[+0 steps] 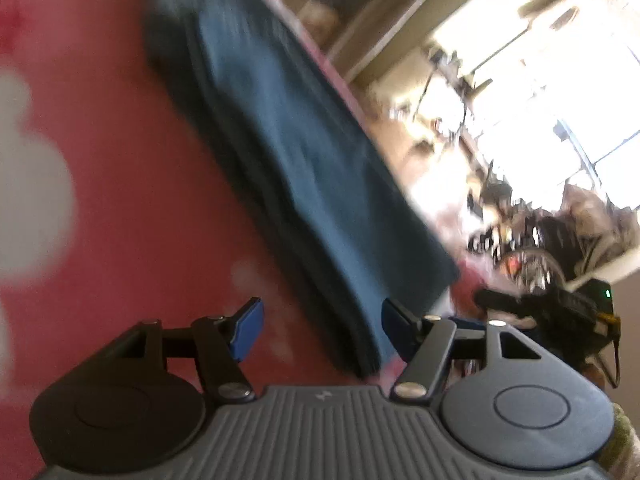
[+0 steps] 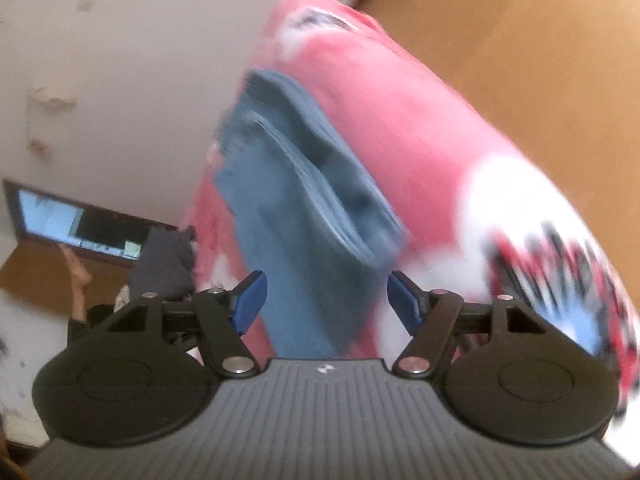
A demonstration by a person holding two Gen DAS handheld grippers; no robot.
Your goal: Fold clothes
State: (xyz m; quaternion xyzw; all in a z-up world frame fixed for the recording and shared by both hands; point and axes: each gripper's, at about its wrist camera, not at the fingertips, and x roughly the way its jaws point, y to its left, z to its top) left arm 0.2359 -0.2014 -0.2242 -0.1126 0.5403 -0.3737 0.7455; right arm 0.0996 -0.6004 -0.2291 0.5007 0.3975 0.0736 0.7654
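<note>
Folded jeans (image 1: 288, 168) lie on the blanket (image 1: 100, 208), near its edge; floor (image 2: 540, 60) beyond the blanket

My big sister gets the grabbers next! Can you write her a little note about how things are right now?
Left gripper: open, holding nothing.
Right gripper: open, holding nothing.
The blue jeans lie on the red blanket, already folded into a long narrow strip, with layers showing along one edge. The pictures are blurry, so finer detail is unclear.
Probably left: fold the strip across into a shorter bundle. No other clothes are clearly in view.
</note>
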